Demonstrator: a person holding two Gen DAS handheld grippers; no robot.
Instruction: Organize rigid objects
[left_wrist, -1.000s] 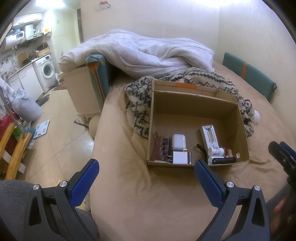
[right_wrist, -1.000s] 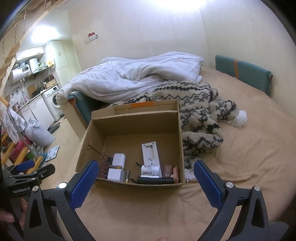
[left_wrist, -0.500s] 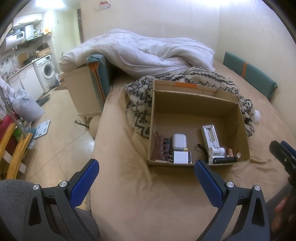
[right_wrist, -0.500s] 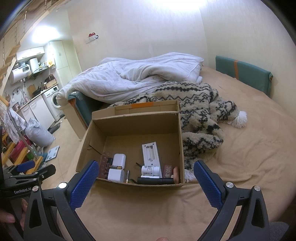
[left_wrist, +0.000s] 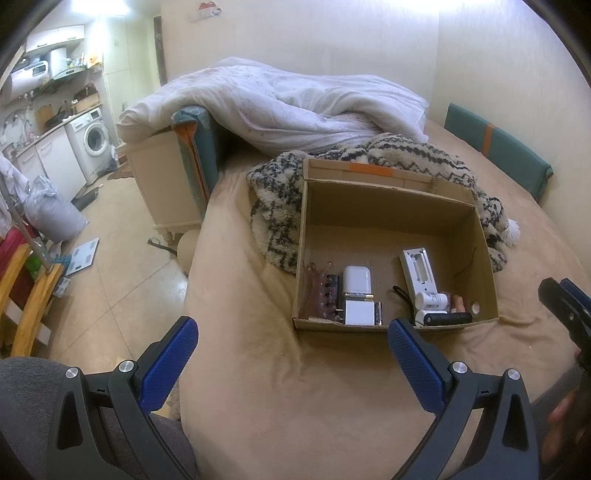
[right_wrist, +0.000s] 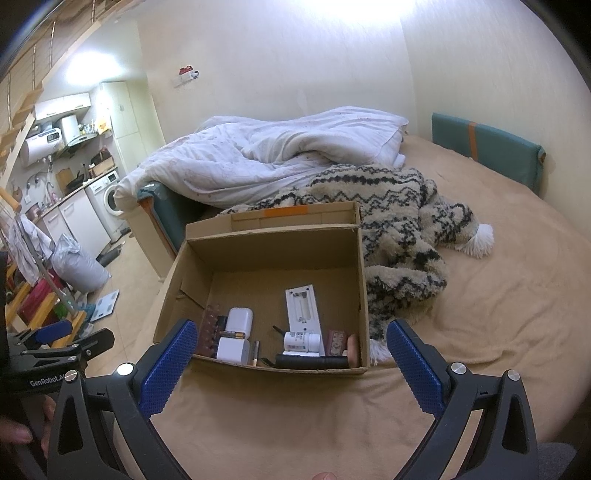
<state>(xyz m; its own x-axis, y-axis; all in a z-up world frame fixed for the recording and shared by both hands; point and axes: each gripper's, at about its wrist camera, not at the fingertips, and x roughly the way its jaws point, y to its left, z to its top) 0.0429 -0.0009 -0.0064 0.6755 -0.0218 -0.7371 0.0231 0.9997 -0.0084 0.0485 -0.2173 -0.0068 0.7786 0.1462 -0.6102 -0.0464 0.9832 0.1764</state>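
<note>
1. Nearest in, the left gripper hangs over the tan bed, jaws wide apart, nothing between them.
2. The right gripper hovers beside it, jaws spread just as wide and empty.
3. Just ahead sits the open cardboard box, resting on the bed.
4. Inside, along the near wall: a white case with a battery beside it, a small white bottle lying on its side, and a black cylinder against the near wall.
5. A white remote, back cover off, lies further into the box.
6. Behind the box, touching it, a patterned blanket.
7. Farthest back, a rumpled white duvet.
</note>
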